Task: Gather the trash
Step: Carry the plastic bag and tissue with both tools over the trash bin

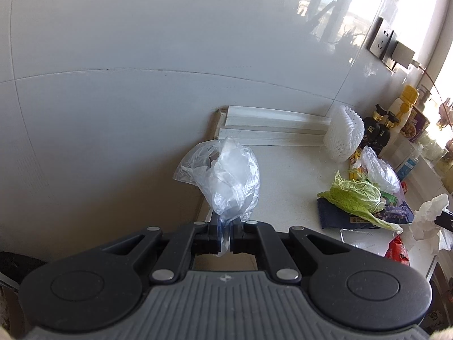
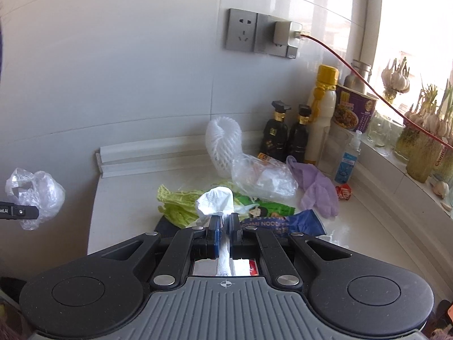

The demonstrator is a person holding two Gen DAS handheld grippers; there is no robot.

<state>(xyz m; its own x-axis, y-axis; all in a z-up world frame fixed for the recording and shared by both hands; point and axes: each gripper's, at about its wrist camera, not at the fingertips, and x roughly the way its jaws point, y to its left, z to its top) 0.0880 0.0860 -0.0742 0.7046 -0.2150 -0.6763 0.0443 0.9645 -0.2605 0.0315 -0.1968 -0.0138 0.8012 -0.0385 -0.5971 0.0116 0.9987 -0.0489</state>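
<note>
Plastic and paper, one piece in each claw.
Your left claw point(image 1: 225, 228) pinches a crumpled clear plastic bag point(image 1: 223, 180) mid-frame; your right claw point(image 2: 225, 222) clamps a white tissue point(image 2: 215, 201) above the table point(image 2: 124, 198).

A home kitchen: a white table point(image 2: 354, 221) runs along a glossy tiled wall point(image 2: 127, 70) fitted with a grey power socket point(image 2: 242, 29). At the far right stand two dark sauce bottles point(image 2: 276, 131), a yellow-capped bottle point(image 2: 321, 113) and an instant-noodle cup point(image 2: 354, 110). Garlic bulbs point(image 2: 396, 75) and sprouting greens point(image 2: 424, 130) line the sunlit windowsill, while cabbage leaves point(image 2: 177, 204) and food wrappers point(image 2: 263, 208) litter the table.
</note>
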